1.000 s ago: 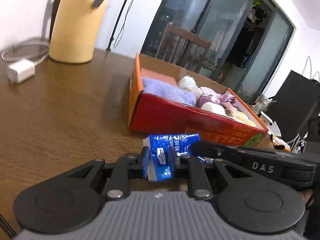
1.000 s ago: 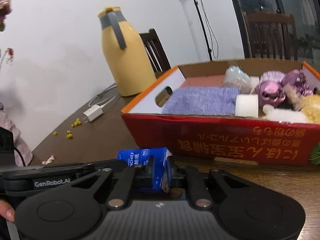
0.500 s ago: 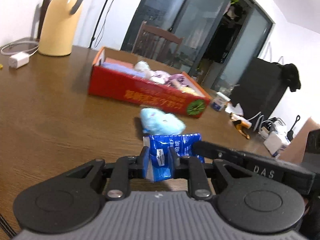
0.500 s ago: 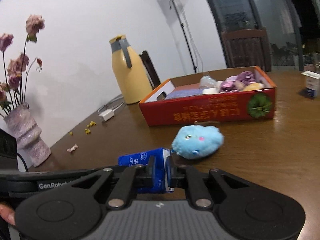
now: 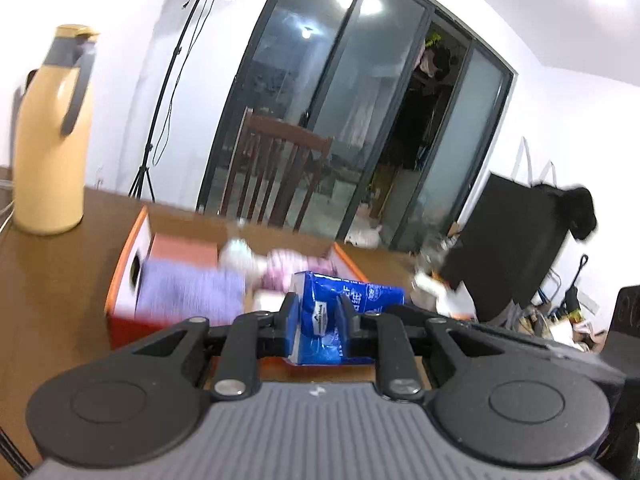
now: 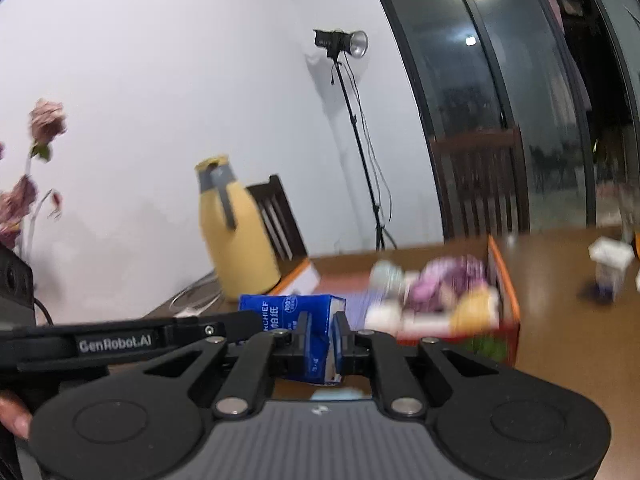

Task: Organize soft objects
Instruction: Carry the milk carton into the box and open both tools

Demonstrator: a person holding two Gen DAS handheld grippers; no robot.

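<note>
A blue tissue pack (image 5: 344, 300) hangs between both grippers, one at each end. My left gripper (image 5: 316, 320) is shut on its near end in the left wrist view. In the right wrist view my right gripper (image 6: 320, 338) is shut on the other end of the tissue pack (image 6: 292, 314). Beyond it lies the red and orange cardboard box (image 5: 128, 280), holding a folded purple towel (image 5: 188, 294) and pink and white soft items. The same box (image 6: 506, 280) shows blurred at the right in the right wrist view. The pack is held above the brown table, near the box's front.
A yellow thermos jug (image 5: 50, 132) stands on the table (image 5: 52, 300) at the back left. A wooden chair (image 5: 280, 172) and a light stand (image 5: 172, 68) are behind the box. Dried flowers (image 6: 32, 176) stand far left. A small white carton (image 6: 610, 262) sits on the table at right.
Both grippers have risen with the tissue pack and tilted upward, closing in on the box. The light-blue plush toy seen half a second ago is out of view.
</note>
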